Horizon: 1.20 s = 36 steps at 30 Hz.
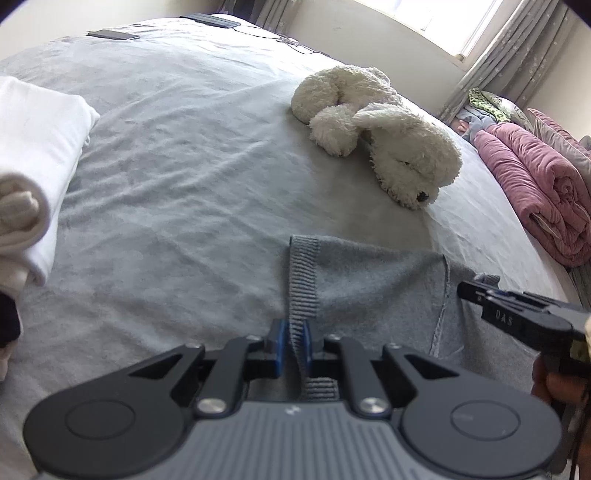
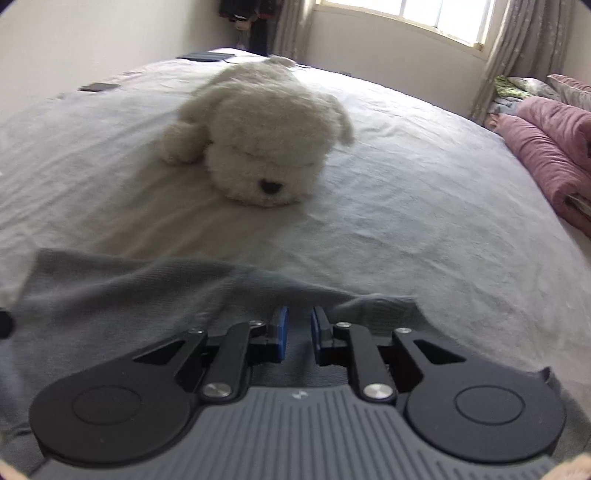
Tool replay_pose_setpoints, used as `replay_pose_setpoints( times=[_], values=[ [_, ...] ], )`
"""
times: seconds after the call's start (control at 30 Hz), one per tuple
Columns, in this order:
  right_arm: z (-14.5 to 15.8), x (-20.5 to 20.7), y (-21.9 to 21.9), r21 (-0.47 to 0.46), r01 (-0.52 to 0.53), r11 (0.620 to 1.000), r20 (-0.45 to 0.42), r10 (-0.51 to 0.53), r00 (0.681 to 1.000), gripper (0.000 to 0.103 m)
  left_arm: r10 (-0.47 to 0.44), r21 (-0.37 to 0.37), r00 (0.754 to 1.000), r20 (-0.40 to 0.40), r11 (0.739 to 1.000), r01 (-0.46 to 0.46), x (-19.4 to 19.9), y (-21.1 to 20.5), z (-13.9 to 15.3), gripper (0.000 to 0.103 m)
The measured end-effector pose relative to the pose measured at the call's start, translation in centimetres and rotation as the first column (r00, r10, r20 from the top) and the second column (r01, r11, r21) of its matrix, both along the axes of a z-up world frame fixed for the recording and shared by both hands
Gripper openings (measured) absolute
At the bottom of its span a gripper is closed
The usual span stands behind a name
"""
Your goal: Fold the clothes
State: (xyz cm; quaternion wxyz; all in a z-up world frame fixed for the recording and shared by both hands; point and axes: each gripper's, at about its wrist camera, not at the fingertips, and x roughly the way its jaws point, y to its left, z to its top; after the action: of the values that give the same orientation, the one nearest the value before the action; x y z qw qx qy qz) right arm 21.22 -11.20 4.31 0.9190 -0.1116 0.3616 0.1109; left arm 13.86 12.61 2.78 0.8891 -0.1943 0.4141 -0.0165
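A grey sweatshirt (image 1: pixel 369 291) lies on the near part of the bed, its ribbed band (image 1: pixel 303 280) running up from my left gripper (image 1: pixel 292 338). The blue pads of the left gripper are shut on that band. In the right wrist view the same grey sweatshirt (image 2: pixel 129 295) spreads under and to the left of my right gripper (image 2: pixel 299 325). Its jaws stand a little apart, with no cloth pinched between the pads. The right gripper (image 1: pixel 467 290) also shows at the right edge of the left wrist view, over the garment's right side, with a hand behind it.
A white plush dog (image 1: pixel 376 133) (image 2: pixel 258 136) lies mid-bed beyond the garment. A stack of folded white cloth (image 1: pixel 33 147) sits at the left. A rolled pink quilt (image 1: pixel 535 184) lies along the right edge. Dark flat devices (image 1: pixel 112 35) rest at the far side of the pale bedsheet (image 1: pixel 184 166).
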Motion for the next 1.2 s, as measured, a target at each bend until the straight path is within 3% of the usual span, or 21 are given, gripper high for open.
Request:
replay_pose_setpoints(
  times=[0.23, 0.3, 0.33, 0.5, 0.53, 0.57, 0.63, 0.67, 0.7, 0.73, 0.77, 0.87, 0.93, 1.2],
  values=[
    [0.8, -5.7, 5.2, 0.065, -0.151, 0.986, 0.006, 0.151, 0.989, 0.021, 0.042, -0.049, 0.999, -0.006, 0.998, -0.042, 0.1, 1.9, 0.4, 0.01],
    [1.2, -7.2, 6.4, 0.075, -0.197, 0.977, 0.021, 0.196, 0.98, 0.037, 0.049, -0.066, 0.999, -0.006, 0.997, -0.049, 0.1, 2.5, 0.5, 0.01],
    [1.4, -7.9, 7.0, 0.08, -0.226, 0.971, 0.032, 0.224, 0.974, 0.053, 0.048, -0.073, 0.999, -0.01, 0.996, -0.048, 0.2, 2.7, 0.4, 0.01],
    [1.3, -10.5, 10.0, 0.059, -0.35, 0.935, 0.033, 0.349, 0.937, 0.056, 0.046, -0.08, 0.999, -0.02, 0.996, -0.047, 0.2, 2.9, 0.5, 0.01],
    [0.9, -10.5, 10.6, 0.038, -0.36, 0.932, 0.021, 0.36, 0.933, 0.052, 0.045, -0.078, 0.999, -0.02, 0.996, -0.047, 0.2, 2.9, 0.5, 0.01],
    [0.4, -10.6, 11.1, 0.015, -0.369, 0.929, 0.007, 0.369, 0.93, 0.036, 0.044, -0.075, 0.999, -0.021, 0.996, -0.046, 0.2, 2.9, 0.5, 0.01],
    [-0.8, -10.2, 11.6, -0.005, -0.354, 0.935, -0.009, 0.354, 0.935, 0.02, 0.041, -0.067, 0.999, -0.025, 0.997, -0.042, 0.3, 2.8, 0.4, 0.01],
    [-0.7, -9.9, 11.5, 0.017, -0.332, 0.943, -0.009, 0.332, 0.943, 0.012, 0.039, -0.063, 0.999, -0.024, 0.997, -0.04, 0.3, 2.8, 0.4, 0.01],
    [-0.5, -9.6, 11.3, 0.041, -0.308, 0.95, -0.011, 0.309, 0.951, 0.012, 0.038, -0.062, 0.999, -0.024, 0.997, -0.04, 0.3, 2.8, 0.5, 0.01],
    [-0.2, -9.4, 10.9, 0.109, -0.297, 0.949, -0.015, 0.301, 0.954, 0.012, 0.039, -0.065, 0.999, -0.024, 0.997, -0.04, 0.3, 2.8, 0.5, 0.01],
    [0.1, -9.1, 10.4, 0.181, -0.286, 0.941, -0.02, 0.295, 0.955, 0.003, 0.038, -0.07, 0.999, -0.023, 0.997, -0.04, 0.3, 2.8, 0.6, 0.01],
    [0.3, -8.3, 9.1, 0.365, -0.241, 0.9, -0.056, 0.279, 0.959, 0.003, 0.036, -0.075, 0.999, -0.021, 0.996, -0.038, 0.3, 2.8, 0.6, 0.01],
    [-0.5, -7.8, 9.3, 0.364, -0.212, 0.907, -0.088, 0.26, 0.962, 0.001, 0.036, -0.076, 0.999, -0.023, 0.996, -0.037, 0.3, 2.8, 0.5, 0.01],
    [-0.7, -9.4, 10.7, 0.308, -0.256, 0.916, -0.075, 0.292, 0.954, 0.002, 0.054, -0.095, 0.998, -0.024, 0.994, -0.056, 0.4, 3.4, 0.4, 0.01]
  ],
)
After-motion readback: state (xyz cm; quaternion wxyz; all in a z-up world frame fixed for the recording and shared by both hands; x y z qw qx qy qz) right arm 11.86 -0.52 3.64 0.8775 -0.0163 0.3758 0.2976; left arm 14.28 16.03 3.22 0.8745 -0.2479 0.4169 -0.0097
